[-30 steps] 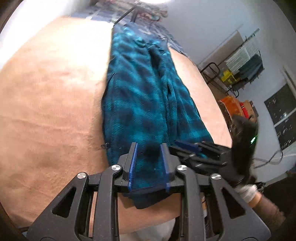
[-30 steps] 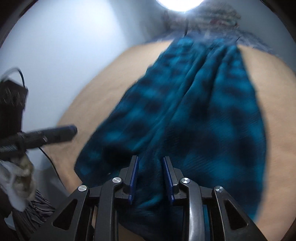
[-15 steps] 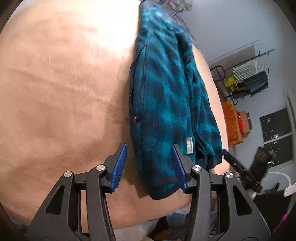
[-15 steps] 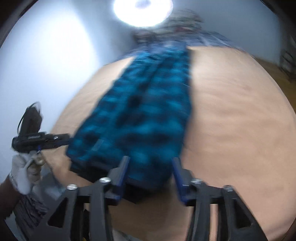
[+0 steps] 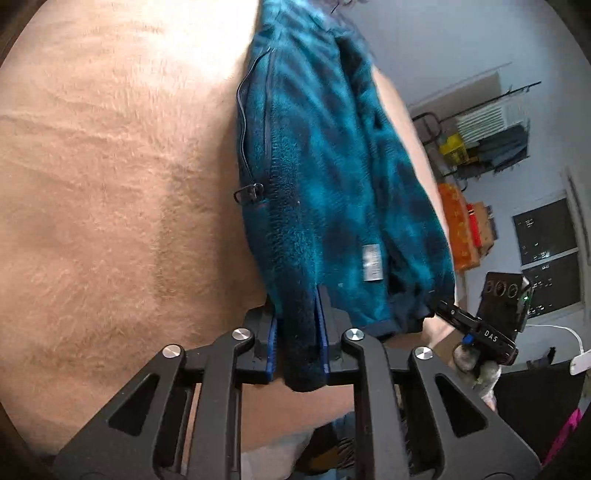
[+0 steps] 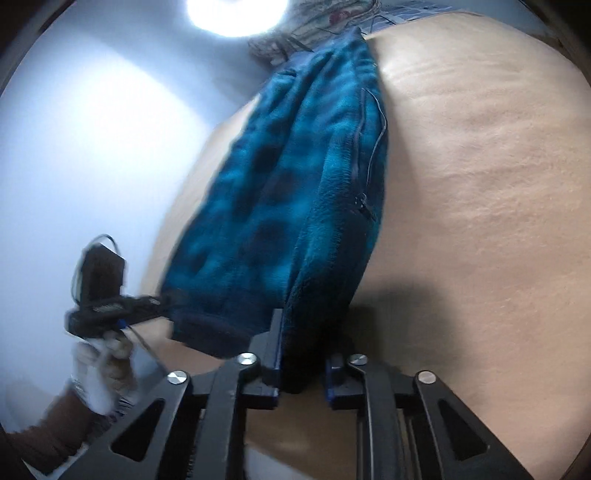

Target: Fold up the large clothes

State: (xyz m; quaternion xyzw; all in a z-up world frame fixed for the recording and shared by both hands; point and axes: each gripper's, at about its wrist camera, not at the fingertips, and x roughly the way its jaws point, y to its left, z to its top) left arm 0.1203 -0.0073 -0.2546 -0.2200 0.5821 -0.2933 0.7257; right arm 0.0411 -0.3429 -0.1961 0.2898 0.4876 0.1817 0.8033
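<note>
A blue and black checked fleece jacket (image 5: 325, 177) lies in a long folded strip on the tan blanket (image 5: 110, 184). Its zipper pull and a white label face up. My left gripper (image 5: 298, 332) is shut on the near hem corner of the jacket. My right gripper (image 6: 301, 354) is shut on the other near corner of the jacket (image 6: 295, 177), with thick folded fleece between the jaws. The right gripper also shows at the jacket's right corner in the left wrist view (image 5: 439, 308). The left gripper shows at the left in the right wrist view (image 6: 162, 301).
The tan blanket (image 6: 480, 184) covers the whole bed. Patterned cloth and cables (image 6: 314, 29) lie at the far end. A rack with hanging items (image 5: 491, 140) and orange boxes (image 5: 461, 229) stand by the wall on the right.
Both grippers opened half a second ago and have now closed again on the jacket's near hem. The jacket is narrower, folded lengthwise, with the zipper side up.
</note>
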